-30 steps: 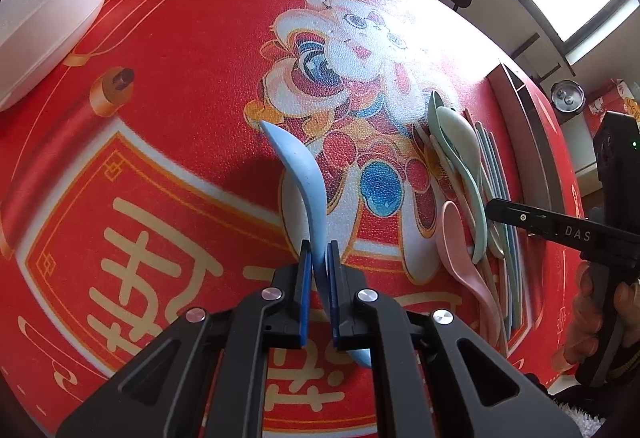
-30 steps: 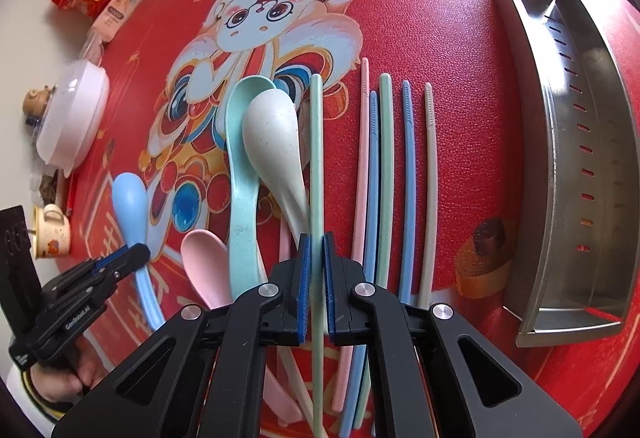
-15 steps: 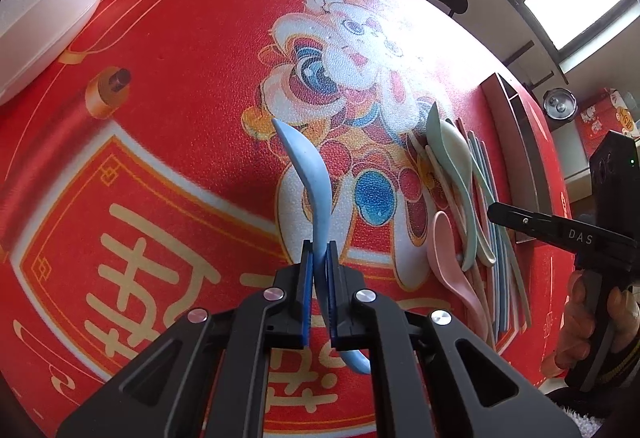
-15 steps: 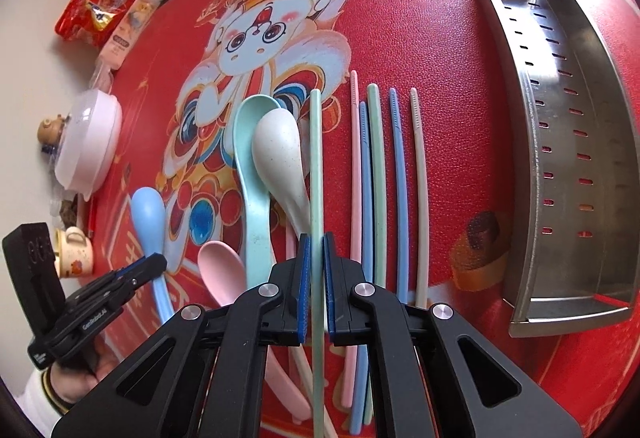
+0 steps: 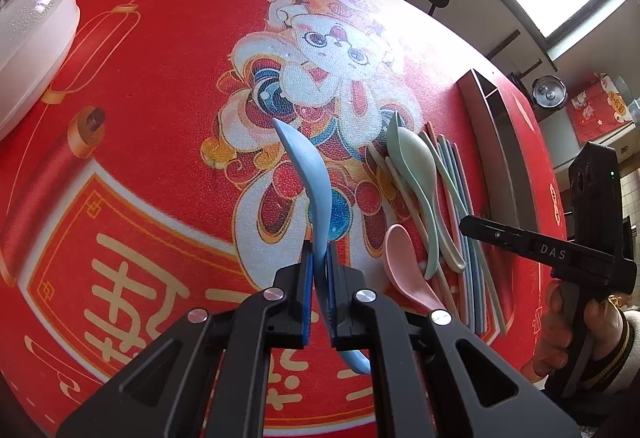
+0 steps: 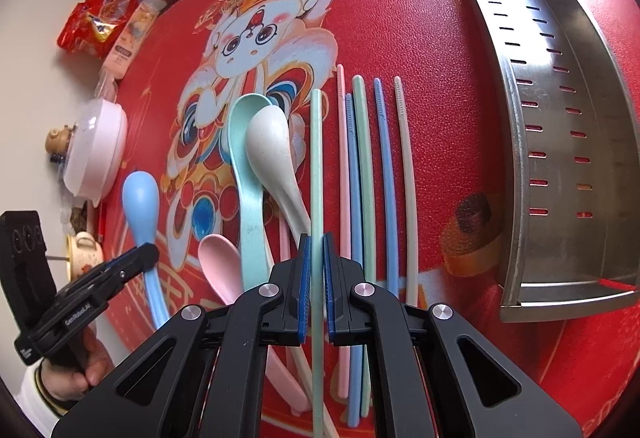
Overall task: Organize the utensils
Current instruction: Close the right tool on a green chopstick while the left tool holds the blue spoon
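Note:
My left gripper (image 5: 319,258) is shut on the handle of a blue spoon (image 5: 310,173), which hangs above the red mat with its bowl pointing away. In the right wrist view that blue spoon (image 6: 141,197) and the left gripper (image 6: 138,258) show at the lower left. My right gripper (image 6: 316,244) is shut on a single mint-green chopstick (image 6: 316,157), lifted over the pile. On the mat lie a teal spoon (image 6: 247,141), a cream spoon (image 6: 272,153), a pink spoon (image 6: 219,266) and several pastel chopsticks (image 6: 384,177).
A perforated steel utensil tray (image 6: 560,141) with a divider lies along the mat's right side. A white lidded dish (image 5: 28,45), snack packets (image 6: 100,21) and small ceramic pots (image 6: 82,250) sit off the mat's left edge. A person's hand (image 5: 560,322) holds the right gripper's handle.
The left gripper has risen with the blue spoon, so the mat looks farther away. The right gripper has lifted slightly and rolled a little with the green chopstick still clamped.

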Available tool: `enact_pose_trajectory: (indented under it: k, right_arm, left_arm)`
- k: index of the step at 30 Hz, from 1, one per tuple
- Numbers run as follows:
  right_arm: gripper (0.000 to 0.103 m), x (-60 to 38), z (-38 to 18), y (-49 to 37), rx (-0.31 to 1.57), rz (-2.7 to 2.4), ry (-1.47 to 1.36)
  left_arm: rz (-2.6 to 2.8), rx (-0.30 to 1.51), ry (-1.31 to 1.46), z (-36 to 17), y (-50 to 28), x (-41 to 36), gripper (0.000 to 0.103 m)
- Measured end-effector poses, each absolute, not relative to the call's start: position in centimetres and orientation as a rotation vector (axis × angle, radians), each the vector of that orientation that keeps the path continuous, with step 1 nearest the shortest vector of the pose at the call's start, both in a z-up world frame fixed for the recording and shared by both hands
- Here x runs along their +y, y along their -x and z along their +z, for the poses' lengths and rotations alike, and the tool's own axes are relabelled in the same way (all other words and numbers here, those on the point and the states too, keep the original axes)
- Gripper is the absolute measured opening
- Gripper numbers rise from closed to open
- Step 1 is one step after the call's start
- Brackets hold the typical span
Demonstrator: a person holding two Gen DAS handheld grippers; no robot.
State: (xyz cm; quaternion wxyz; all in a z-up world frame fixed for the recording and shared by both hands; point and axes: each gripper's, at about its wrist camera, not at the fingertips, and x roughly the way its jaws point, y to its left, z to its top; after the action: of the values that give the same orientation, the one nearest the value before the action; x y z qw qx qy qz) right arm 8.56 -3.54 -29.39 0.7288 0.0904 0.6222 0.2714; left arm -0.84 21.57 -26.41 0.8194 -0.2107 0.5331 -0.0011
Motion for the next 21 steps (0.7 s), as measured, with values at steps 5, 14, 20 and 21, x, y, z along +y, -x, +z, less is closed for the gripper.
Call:
enact_pose_trajectory:
  k: [5,14,20,21]
  right_arm:
    - [0.006,-3.9,-28.7,-8.7,1.344,0.606,-0.216]
    - [0.006,-4.1,-27.7,-8.8,1.303,0.603,-0.205]
    - [0.006,-4.3,-26.7,-8.9,1.265,0.602,-0.202]
    - [0.006,-4.3,-26.5,-8.9,1.256,0.602,-0.201]
  left_arm:
    - [-0.008,1.136,0.441,-26.0,0.5,21.3,0.006]
    - [-0.011,1.134,0.433,-25.6,0.3,21.1,0.006]
    - [-0.016,1.13,0.43,-25.4,0.3,20.9,0.006]
    - [-0.017,1.128,0.429,-25.3,0.2,20.9,0.006]
